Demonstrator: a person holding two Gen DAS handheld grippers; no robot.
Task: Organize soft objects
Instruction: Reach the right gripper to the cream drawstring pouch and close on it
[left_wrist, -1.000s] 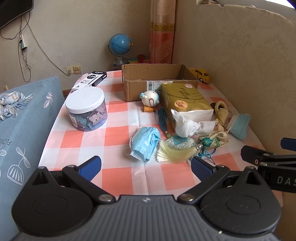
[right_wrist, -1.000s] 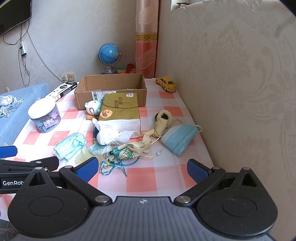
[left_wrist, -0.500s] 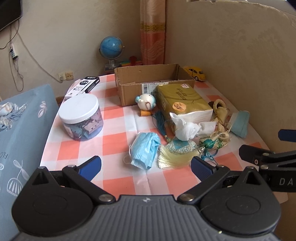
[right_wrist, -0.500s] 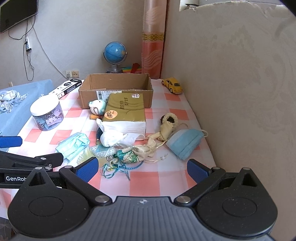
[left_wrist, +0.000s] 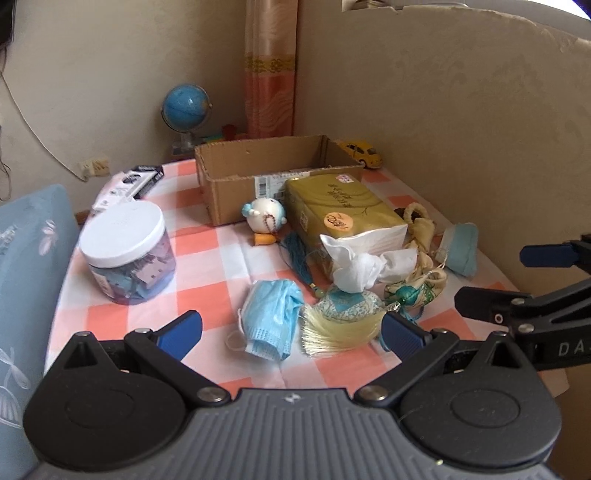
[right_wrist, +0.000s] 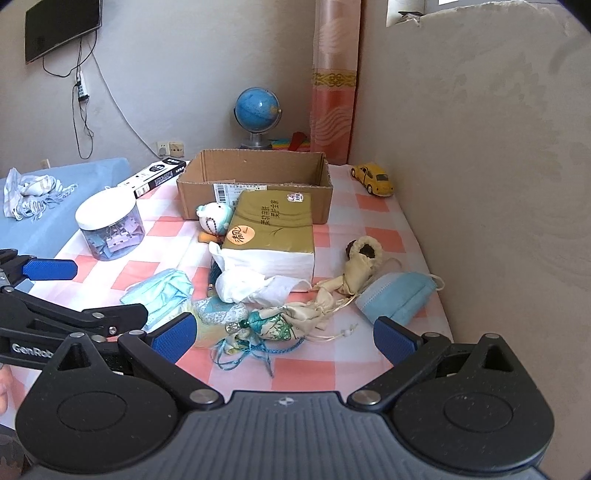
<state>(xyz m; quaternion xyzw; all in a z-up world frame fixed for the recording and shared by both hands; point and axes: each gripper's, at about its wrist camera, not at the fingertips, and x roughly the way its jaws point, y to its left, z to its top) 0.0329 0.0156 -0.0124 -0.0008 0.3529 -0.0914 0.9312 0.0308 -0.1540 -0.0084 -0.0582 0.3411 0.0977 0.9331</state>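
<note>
Surface: a table under an orange-and-white checked cloth (right_wrist: 373, 202), set against a beige patterned wall panel (right_wrist: 498, 155) at 3 o'clock
Room: a blue desk globe (right_wrist: 257, 109) and a peach curtain (right_wrist: 335, 74) at 12 o'clock; a dark wall screen (right_wrist: 62, 27) at 10 o'clock; a blue printed cushion (left_wrist: 26, 266) at 9 o'clock
Container: an open brown cardboard box (right_wrist: 255, 173) at the table's far side, a yellow toy car (right_wrist: 373, 179) to its right
Soft objects: a gold tissue pack (right_wrist: 271, 229) with white tissue (right_wrist: 251, 286) spilling out, touching the box front; a crumpled blue face mask (left_wrist: 271, 317) at 6 o'clock in the left view; a second blue face mask (right_wrist: 397, 297) near the wall; a cream drawstring pouch (right_wrist: 356, 267) and a pale yellow tassel (left_wrist: 338, 328) between them; a small white-and-blue plush toy (left_wrist: 264, 218) just beside the box
Other: a clear plastic jar with white lid (left_wrist: 127, 253) at 9 o'clock
Tools: left gripper (left_wrist: 291, 330) and right gripper (right_wrist: 284, 334) both with fingers spread wide, holding nothing, above the near table edge
</note>
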